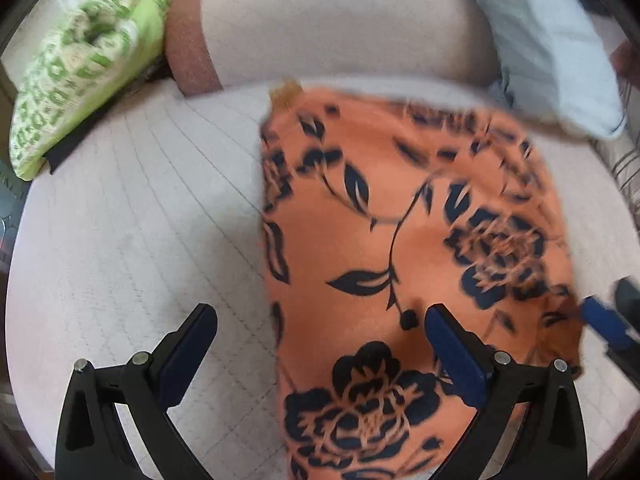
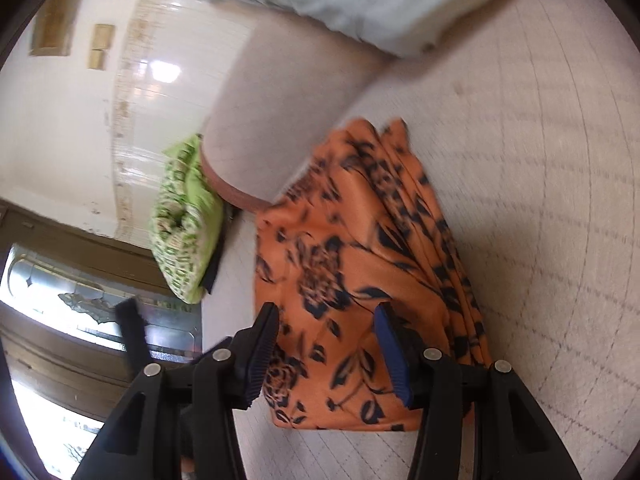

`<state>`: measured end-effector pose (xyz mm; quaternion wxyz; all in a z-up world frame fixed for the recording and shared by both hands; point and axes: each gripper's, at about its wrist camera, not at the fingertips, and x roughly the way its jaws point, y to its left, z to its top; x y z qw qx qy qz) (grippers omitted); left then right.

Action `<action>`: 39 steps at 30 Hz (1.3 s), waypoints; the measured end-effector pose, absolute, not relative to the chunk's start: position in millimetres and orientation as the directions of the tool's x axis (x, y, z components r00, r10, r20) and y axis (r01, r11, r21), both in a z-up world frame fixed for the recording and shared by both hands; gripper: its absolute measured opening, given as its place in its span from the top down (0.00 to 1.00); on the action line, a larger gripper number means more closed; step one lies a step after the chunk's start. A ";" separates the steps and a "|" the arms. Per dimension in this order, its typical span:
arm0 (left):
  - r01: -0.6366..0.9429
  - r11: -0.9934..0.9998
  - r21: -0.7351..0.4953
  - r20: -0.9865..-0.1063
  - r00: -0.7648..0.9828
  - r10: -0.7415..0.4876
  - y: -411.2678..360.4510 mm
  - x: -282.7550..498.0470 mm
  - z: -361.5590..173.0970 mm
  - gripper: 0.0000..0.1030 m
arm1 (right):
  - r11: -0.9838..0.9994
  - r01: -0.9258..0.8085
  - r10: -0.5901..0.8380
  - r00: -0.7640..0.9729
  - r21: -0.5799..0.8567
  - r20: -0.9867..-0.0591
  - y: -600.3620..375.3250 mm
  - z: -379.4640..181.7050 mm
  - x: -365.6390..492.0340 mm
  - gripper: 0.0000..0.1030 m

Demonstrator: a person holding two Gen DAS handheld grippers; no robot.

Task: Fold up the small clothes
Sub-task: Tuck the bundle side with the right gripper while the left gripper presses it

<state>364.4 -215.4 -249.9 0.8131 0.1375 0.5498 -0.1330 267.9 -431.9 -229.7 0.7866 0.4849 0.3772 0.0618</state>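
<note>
While both hover spread apart, the left hand-held gripper (image 1: 320, 320) and right hand-held gripper (image 2: 326, 316) tilt down over the orange floral garment (image 1: 400, 220).

The floral garment (image 1: 400, 240) lies on the quilted seat cushion (image 1: 140, 220), right of its middle in the left wrist view. Behind it rises the sofa backrest (image 1: 340, 28). A patterned pillow (image 1: 80, 72) leans at the far left, and a folded cloth (image 1: 552, 52) lies at the far right.

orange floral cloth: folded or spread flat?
Folded, at least partly: the orange floral cloth shows several stacked layer edges along one side in the right wrist view. Fold count: cannot tell.
</note>
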 end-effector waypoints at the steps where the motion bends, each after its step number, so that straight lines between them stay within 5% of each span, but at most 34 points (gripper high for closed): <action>1: 0.367 0.927 0.078 -0.941 0.335 -0.054 -217.5 362.5 -263.8 0.00 | 0.520 0.268 0.463 0.710 0.811 -0.531 -432.1 -229.4 268.1 0.48; 5: 0.318 0.948 -0.011 -0.948 0.299 -0.112 -206.7 366.4 -272.2 0.00 | 0.537 0.374 0.485 0.597 0.756 -0.639 -427.7 -260.0 278.6 0.47; 9: 0.334 0.943 -0.008 -0.937 0.328 -0.124 -192.6 364.6 -252.7 0.00 | 0.516 0.347 0.498 0.622 0.783 -0.604 -432.8 -251.5 277.2 0.47; 15: 0.291 0.953 -0.084 -0.924 0.335 -0.184 -148.5 351.0 -229.9 0.00 | 0.480 0.353 0.445 0.691 0.803 -0.570 -461.6 -243.9 265.9 0.34; 19: 0.237 0.949 -0.207 -0.936 0.235 -0.262 -120.3 346.3 -246.5 0.00 | 0.549 0.432 0.327 0.677 0.716 -0.659 -476.7 -238.6 258.3 0.28; 23: 0.201 0.908 -0.367 -0.915 0.099 -0.391 -112.7 349.5 -273.4 0.00 | 0.518 0.444 0.404 0.626 0.731 -0.666 -476.6 -254.9 262.7 0.28; 29: 0.314 0.873 -0.374 -0.902 0.096 -0.421 -136.2 346.4 -280.8 0.00 | 0.530 0.453 0.476 0.541 0.717 -0.693 -459.5 -282.9 277.9 0.26; 32: 0.371 0.847 -0.379 -0.889 0.108 -0.445 -150.9 344.2 -276.7 0.00 | 0.544 0.414 0.480 0.560 0.730 -0.675 -450.6 -287.1 282.8 0.15; 34: 0.393 0.837 -0.379 -0.882 0.120 -0.456 -159.6 339.3 -274.0 0.02 | 0.549 0.371 0.499 0.573 0.749 -0.650 -442.2 -288.3 285.8 0.16; 35: 0.406 0.830 -0.383 -0.878 0.121 -0.464 -164.0 336.6 -273.4 0.16 | 0.539 0.342 0.529 0.574 0.770 -0.625 -436.1 -290.4 288.9 0.17; 36: 0.420 0.829 -0.370 -0.880 0.127 -0.457 -169.8 334.6 -270.7 0.18 | 0.548 0.320 0.547 0.562 0.773 -0.620 -427.5 -292.2 291.9 0.19; 38: 0.430 0.844 -0.322 -0.891 0.163 -0.423 -174.1 325.4 -264.0 0.33 | 0.629 0.294 0.508 0.545 0.720 -0.667 -415.0 -285.6 295.5 0.29; 39: 0.425 0.848 -0.316 -0.890 0.176 -0.420 -177.4 314.4 -257.6 0.38 | 0.648 0.280 0.503 0.540 0.708 -0.675 -409.4 -282.9 296.1 0.49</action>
